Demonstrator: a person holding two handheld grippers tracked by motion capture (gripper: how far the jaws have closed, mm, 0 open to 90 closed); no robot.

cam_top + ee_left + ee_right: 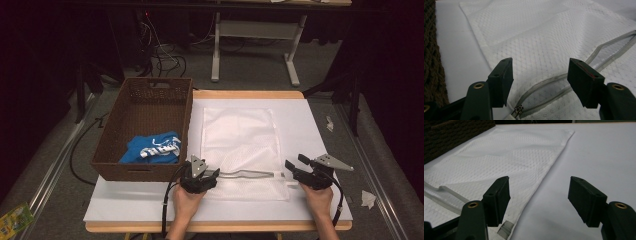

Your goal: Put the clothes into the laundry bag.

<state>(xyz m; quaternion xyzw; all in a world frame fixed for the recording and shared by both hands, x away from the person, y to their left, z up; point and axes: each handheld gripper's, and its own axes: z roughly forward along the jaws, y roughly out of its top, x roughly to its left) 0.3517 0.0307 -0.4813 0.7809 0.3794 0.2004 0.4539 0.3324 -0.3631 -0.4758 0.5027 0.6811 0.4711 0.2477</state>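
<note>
Brown basket left of mesh bag

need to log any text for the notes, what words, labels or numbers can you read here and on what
Nothing can be read.
Blue shirt in the basket: white print, too blurred to read.
Green packet on the floor: markings too small to read.
Mesh bag, its zipper and both grippers: no text.
</note>
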